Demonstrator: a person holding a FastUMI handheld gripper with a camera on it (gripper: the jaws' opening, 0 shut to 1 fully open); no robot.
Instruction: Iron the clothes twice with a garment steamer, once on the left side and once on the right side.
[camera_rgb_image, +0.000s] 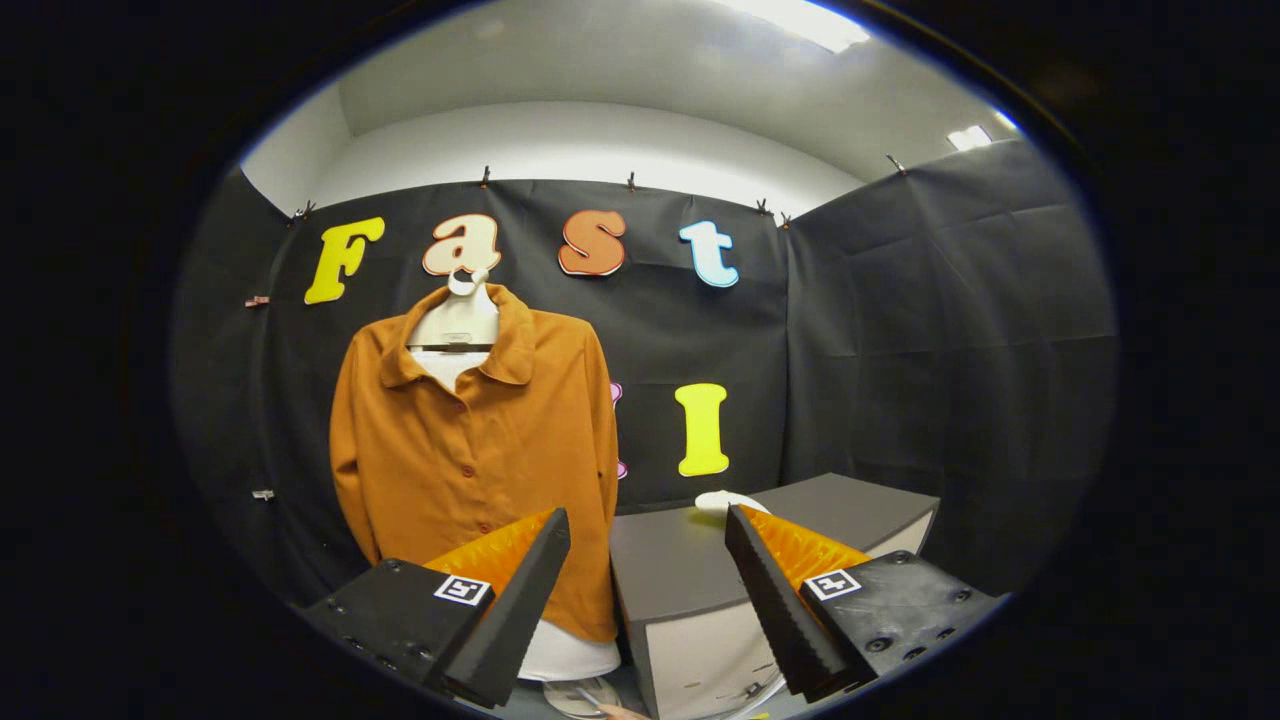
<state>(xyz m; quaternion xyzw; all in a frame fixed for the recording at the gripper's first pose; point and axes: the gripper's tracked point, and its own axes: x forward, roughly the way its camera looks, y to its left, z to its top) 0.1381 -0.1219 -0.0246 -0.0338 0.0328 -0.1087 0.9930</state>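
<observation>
Orange shirt (475, 450) hangs beyond your gripper (648, 530), fingers spread and empty; reaching carelessly for the steamer (728, 500) could knock it off the box (690, 570).

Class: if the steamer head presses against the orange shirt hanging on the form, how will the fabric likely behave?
The orange shirt probably gives softly: its sleeves hang limp. It likely sways little, since the white form backs it. The tongs stand open, empty.

Black cloth walls (900, 300) clipped along their top edge, white wall and ceiling (600, 90) above with bright lights, grey cabinet (700, 580) below.
</observation>
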